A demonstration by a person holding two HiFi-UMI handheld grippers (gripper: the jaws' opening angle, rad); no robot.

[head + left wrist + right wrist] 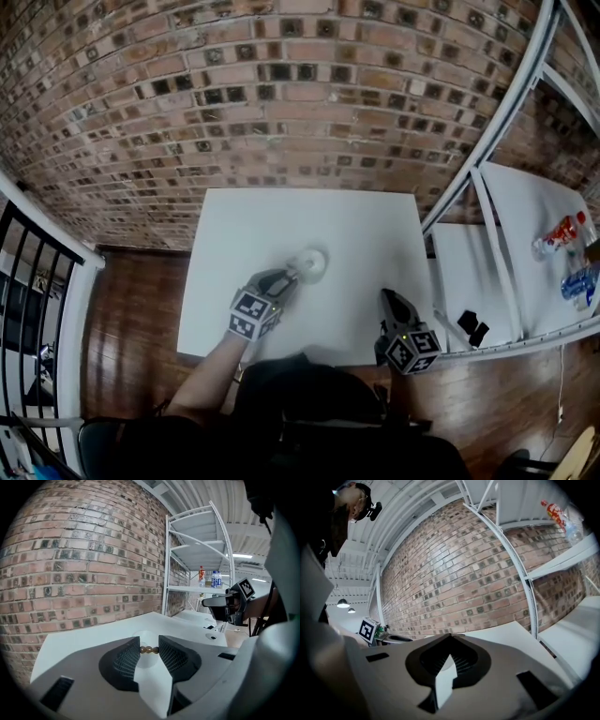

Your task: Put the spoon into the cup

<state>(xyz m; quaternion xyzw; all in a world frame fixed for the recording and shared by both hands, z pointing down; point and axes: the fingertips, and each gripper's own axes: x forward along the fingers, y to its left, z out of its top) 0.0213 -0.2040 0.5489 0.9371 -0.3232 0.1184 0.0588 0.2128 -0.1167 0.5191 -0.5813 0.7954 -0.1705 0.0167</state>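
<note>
In the left gripper view, the left gripper has its jaws part-way closed on the spoon. A short brown beaded stretch of it lies level and crosswise, running from one pad to the other. The bowl end does not show, so it cannot be told which way the spoon points. Just beyond the jaw tips stands the pale cup, faint against the white table. The table's far edge runs close to a brick wall, and there is open tabletop to the right.

The head view shows what that view does not: the cup stands near the middle of the table, well clear of every edge. The left gripper's tips reach it from the near left. The spoon is too small to make out here. The right gripper rests at the near right part of the table, well apart from the cup. To the right a white shelf stands just beside the table and carries bottles.

In the right gripper view, the right gripper's jaws meet at their tips with nothing between them, and bare tabletop lies ahead as far as the wall.
</note>
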